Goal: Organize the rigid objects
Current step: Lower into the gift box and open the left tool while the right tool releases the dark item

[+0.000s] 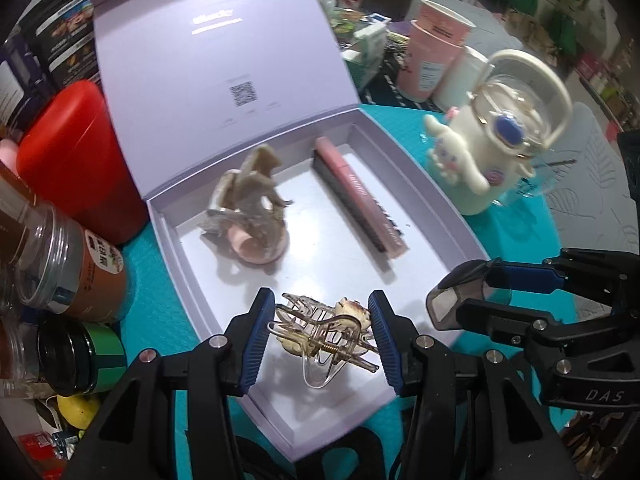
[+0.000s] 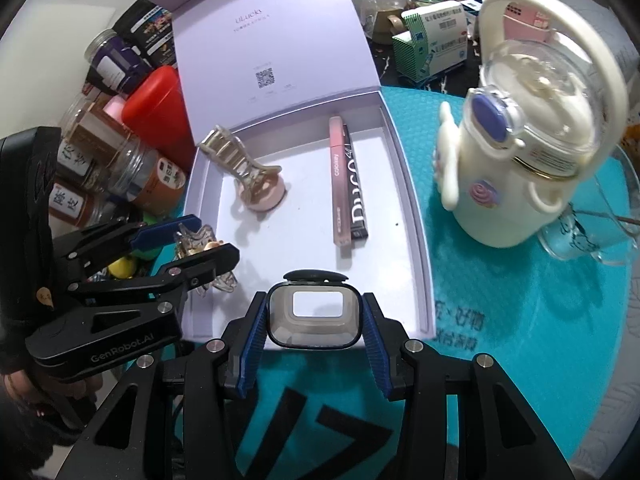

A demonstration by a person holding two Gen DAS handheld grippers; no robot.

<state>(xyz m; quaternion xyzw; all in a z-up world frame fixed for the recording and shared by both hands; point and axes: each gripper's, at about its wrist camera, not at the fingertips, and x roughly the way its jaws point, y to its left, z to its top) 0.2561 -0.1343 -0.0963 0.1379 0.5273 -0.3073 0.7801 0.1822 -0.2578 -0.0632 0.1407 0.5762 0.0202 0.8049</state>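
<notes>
A: What does each hand-held gripper carry?
B: Left hand-held gripper (image 1: pixel 320 336) clamps a clear hair claw (image 1: pixel 320 332) over the lilac box (image 1: pixel 448 216); right hand-held gripper (image 2: pixel 314 316) clamps a smoky square-mouthed cap (image 2: pixel 314 312) at the box's six o'clock edge.
A: Inside?
B: A beige claw (image 2: pixel 240 164) at ten o'clock, a pink tube (image 2: pixel 340 176) at one.

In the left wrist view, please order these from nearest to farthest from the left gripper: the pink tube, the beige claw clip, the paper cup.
1. Beige claw clip, box's left part.
2. Pink tube, box's right part.
3. Paper cup, beyond the box, back right.
</notes>
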